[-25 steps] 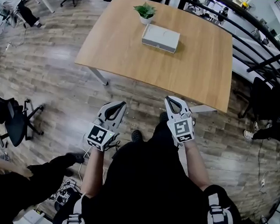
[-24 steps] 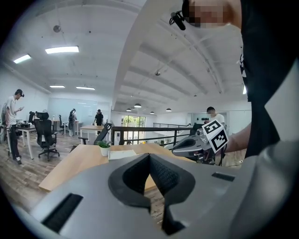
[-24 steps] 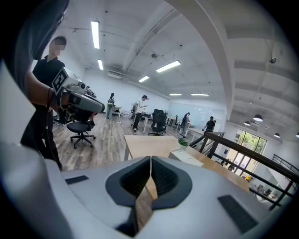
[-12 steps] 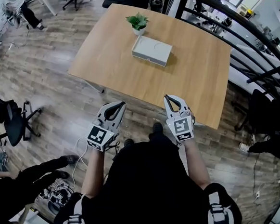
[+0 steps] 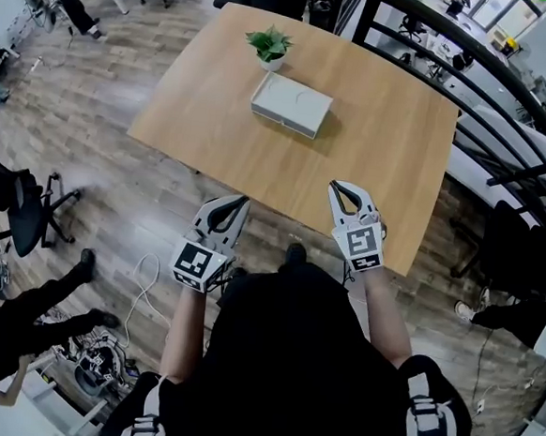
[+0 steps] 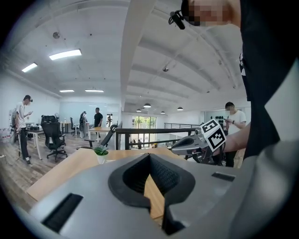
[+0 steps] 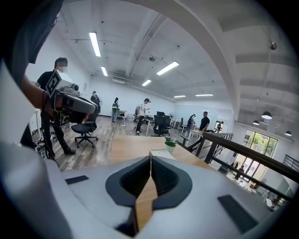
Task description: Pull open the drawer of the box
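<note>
Left gripper (image 5: 237, 202): jaws closed together, nothing between them, held over the floor (image 5: 116, 181) just short of the tabletop's (image 5: 391, 156) near edge. Right gripper (image 5: 344, 188): likewise closed and empty, tip over that near edge. Both well apart from the box (image 5: 291, 105), which lies toward the far side of the tabletop, a small potted plant (image 5: 270, 45) just behind it. Drawer too small to make out; box looks shut.
</note>
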### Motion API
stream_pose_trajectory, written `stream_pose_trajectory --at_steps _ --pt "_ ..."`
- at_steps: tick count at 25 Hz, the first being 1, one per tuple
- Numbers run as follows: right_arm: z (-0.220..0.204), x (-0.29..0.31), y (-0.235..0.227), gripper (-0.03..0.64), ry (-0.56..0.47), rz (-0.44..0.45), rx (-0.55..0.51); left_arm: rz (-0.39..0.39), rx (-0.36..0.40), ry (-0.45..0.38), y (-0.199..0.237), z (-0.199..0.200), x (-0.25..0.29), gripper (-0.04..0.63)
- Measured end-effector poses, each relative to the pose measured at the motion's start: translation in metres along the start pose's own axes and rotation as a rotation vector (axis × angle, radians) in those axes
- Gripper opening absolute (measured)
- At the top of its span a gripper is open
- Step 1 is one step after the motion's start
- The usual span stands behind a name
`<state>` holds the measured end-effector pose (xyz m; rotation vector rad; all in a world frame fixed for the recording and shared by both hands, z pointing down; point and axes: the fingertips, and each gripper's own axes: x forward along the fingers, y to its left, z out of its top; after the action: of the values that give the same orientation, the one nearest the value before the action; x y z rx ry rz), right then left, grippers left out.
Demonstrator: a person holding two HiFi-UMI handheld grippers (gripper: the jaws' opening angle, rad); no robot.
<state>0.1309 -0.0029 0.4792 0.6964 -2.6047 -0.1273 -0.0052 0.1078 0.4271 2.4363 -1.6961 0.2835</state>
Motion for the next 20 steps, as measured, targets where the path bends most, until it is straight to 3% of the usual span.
stream_pose_trajectory --at_steps 9,20 --pt "-0.006 0.016 -0.028 0.026 -0.027 0.075 -0.022 0.099 -0.013 0.01 0.002 0.002 0.029 0.023" --pt "-0.019 0.01 -0.061 0.026 -0.022 0.056 0.007 0.089 -0.008 0.035 -0.011 0.006 0.055 0.023"
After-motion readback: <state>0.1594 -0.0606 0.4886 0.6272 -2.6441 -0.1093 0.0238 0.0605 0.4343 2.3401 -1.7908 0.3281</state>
